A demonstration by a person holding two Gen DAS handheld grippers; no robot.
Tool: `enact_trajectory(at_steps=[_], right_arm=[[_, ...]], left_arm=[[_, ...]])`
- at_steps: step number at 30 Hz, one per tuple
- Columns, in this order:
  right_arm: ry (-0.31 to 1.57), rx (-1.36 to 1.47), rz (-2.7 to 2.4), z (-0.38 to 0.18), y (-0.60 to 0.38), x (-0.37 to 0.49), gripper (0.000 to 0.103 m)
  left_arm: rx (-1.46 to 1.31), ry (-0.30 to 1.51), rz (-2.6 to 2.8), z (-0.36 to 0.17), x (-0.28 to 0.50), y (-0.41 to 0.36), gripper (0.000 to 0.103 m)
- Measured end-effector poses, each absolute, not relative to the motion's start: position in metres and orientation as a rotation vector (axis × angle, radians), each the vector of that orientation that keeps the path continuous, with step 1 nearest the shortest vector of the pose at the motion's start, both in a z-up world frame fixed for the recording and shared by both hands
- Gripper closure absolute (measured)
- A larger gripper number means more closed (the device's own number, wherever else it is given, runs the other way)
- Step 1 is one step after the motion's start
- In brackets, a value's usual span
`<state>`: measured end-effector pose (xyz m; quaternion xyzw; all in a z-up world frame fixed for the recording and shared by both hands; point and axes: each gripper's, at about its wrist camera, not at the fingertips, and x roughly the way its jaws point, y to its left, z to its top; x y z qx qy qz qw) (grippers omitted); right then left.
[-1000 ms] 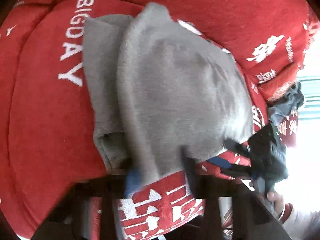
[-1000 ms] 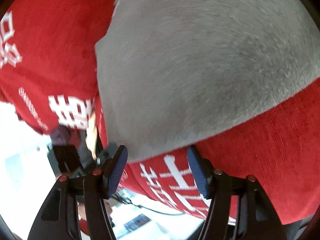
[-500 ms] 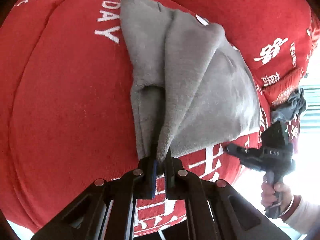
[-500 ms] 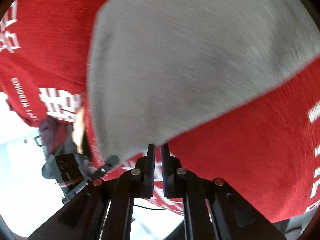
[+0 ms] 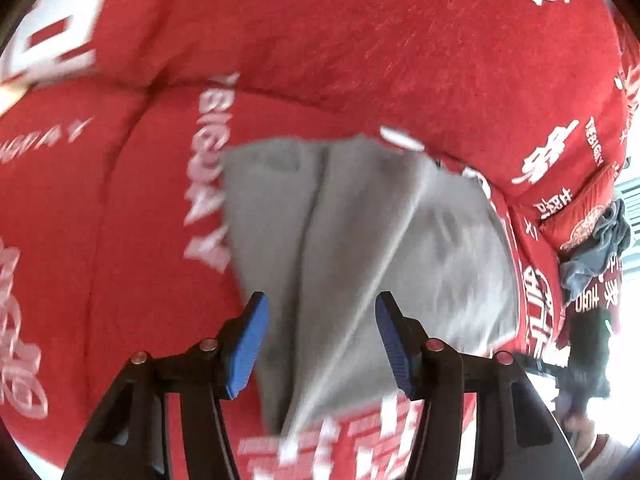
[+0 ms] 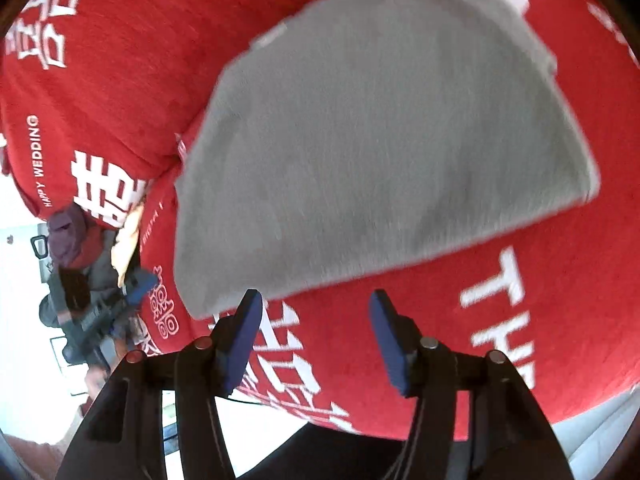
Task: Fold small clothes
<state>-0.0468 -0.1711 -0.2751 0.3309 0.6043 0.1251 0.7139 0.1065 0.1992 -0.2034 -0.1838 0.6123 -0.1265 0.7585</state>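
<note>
A grey fleece garment lies on a red bedcover printed with white lettering. In the left wrist view its near corner runs down between the blue pads, but they stand apart from it; my left gripper is opening and holds nothing. In the right wrist view the same grey garment lies folded and flat, its near edge just beyond the fingertips. My right gripper is also opening, with only the bedcover showing between its pads.
A dark grey bundle of clothes lies at the bed's right edge in the left wrist view. In the right wrist view, a purple and dark pile sits off the bed's left edge. Bright floor lies beyond.
Both grippers were shut on the grey garment's near edge half a second ago. Both have now let go, opened and drawn back upward. The garment has dropped flat onto the bedcover.
</note>
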Motion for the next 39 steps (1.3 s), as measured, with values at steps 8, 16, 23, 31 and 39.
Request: enact_trajectory(at_steps=[8,16,23,31,39], right_arm=[[1.317,0.706,0.257,-0.293,-0.172,-0.002,0.061],[1.329,0.931,0.208,-0.331,-0.202,-0.015,0.090],[1.359,0.789,0.240,-0.320,-0.190,-0.007,0.090],[1.391,0.784,0.257,-0.310,-0.198,-0.010,0.086],[1.247,0.574,0.093,-0.255,-0.239,0.006,0.039]], left_arm=[[-0.296,1.362,-0.269,-0.247,0.193,0.146,0.047],[-0.222,1.389,-0.251,-0.264,0.206,0.129,0.097],[-0.262,1.334,-0.116,-0.262,0.206,0.174,0.097],[-0.231,1.345,-0.021,-0.250,0.202,0.170,0.096],[-0.173,1.353,-0.052,-0.221,0.157,0.168,0.096]])
